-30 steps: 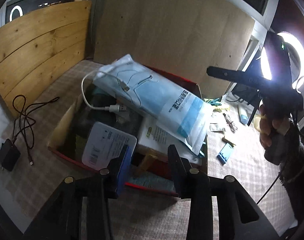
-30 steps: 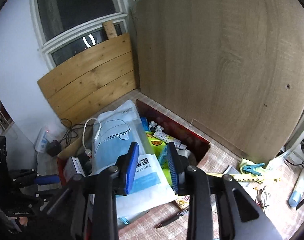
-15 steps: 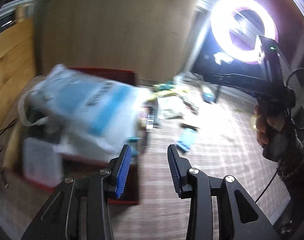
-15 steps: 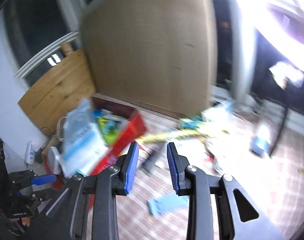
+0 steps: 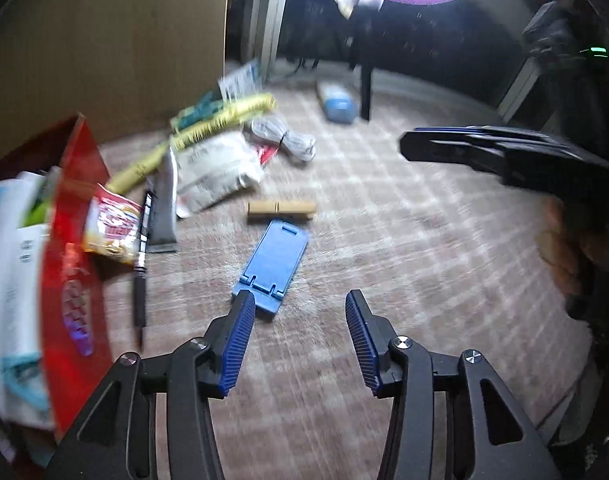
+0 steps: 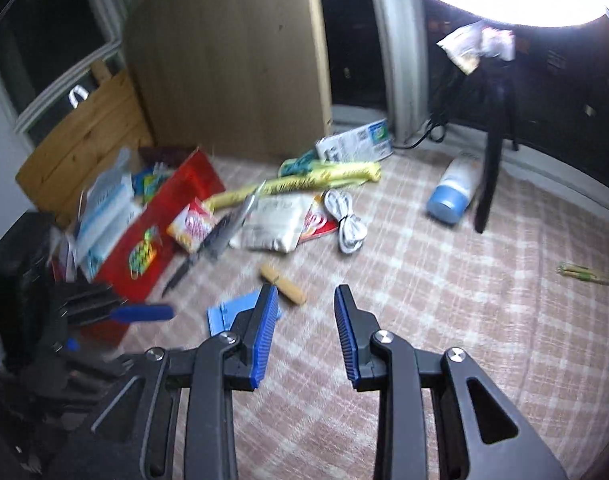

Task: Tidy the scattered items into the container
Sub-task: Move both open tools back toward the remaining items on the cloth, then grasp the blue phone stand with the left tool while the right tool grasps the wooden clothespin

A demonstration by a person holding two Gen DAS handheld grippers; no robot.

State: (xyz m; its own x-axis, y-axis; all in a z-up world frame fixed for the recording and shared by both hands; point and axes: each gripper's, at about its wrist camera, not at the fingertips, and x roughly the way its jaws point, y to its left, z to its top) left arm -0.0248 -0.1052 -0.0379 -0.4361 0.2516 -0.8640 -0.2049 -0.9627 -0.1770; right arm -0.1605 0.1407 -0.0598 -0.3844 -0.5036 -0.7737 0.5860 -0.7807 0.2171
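Left wrist view: the left tongs [image 5: 298, 312] are spread wide and hold nothing, hovering low over the checked cloth [image 5: 404, 240] that covers the counter. Just beyond their left pad lies a flat blue plastic stand [image 5: 273, 260], and past that a wooden clothespin [image 5: 282, 208]. At the left edge stands the red box [image 5: 74, 280], already stuffed with packets and papers. Leaning against its side are a snack packet [image 5: 112, 226] and a black pen [image 5: 141, 256]. Further up, a white pouch [image 5: 214, 168], a long yellow packet [image 5: 208, 132] and a coiled white cable [image 5: 284, 138] sit clustered together (all somewhat blurred). A blue-capped bottle [image 5: 336, 102] lies well apart near the top.

In the right wrist view, the right tongs [image 6: 304, 324] are likewise parted and empty, with the clothespin [image 6: 284, 284] just beyond the left pad and the blue stand [image 6: 228, 312] partly behind it. The red box [image 6: 160, 236] sits at middle left, the bottle [image 6: 452, 192] at upper right.
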